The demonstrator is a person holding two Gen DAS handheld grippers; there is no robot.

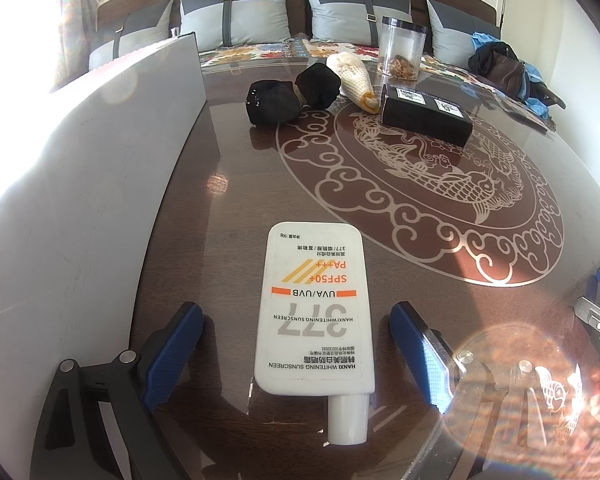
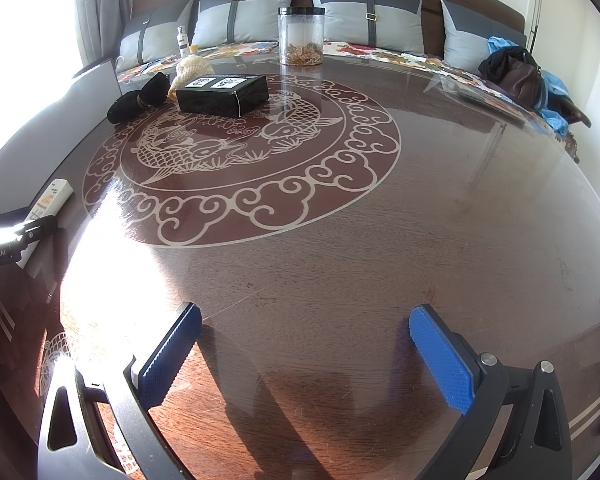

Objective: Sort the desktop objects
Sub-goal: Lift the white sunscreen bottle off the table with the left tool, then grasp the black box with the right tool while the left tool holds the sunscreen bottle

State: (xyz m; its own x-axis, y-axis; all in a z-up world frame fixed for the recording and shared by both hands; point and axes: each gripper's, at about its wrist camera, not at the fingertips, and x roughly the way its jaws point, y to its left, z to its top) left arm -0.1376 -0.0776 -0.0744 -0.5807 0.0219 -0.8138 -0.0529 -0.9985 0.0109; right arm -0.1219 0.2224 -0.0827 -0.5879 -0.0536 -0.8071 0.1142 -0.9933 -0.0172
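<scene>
The white sunscreen bottle (image 1: 315, 312) is lying flat on the bench (image 1: 380, 240), sitting untouched between the spread fingers of the released left hand-held gripper (image 1: 296, 354), while the right hand-held gripper (image 2: 306, 354) is hovering released beside it.

Sunscreen bottle (image 1: 314, 312) reads "377", "SPF50+", "UVA/UVB".

left gripper (image 1: 296, 346) jaws apart, right gripper (image 2: 306, 354) likewise

We hold our left gripper (image 1: 296, 354) spread wide around the sunscreen bottle (image 1: 314, 312), lying flat on the table (image 1: 228, 184), pads clear of it.
</scene>
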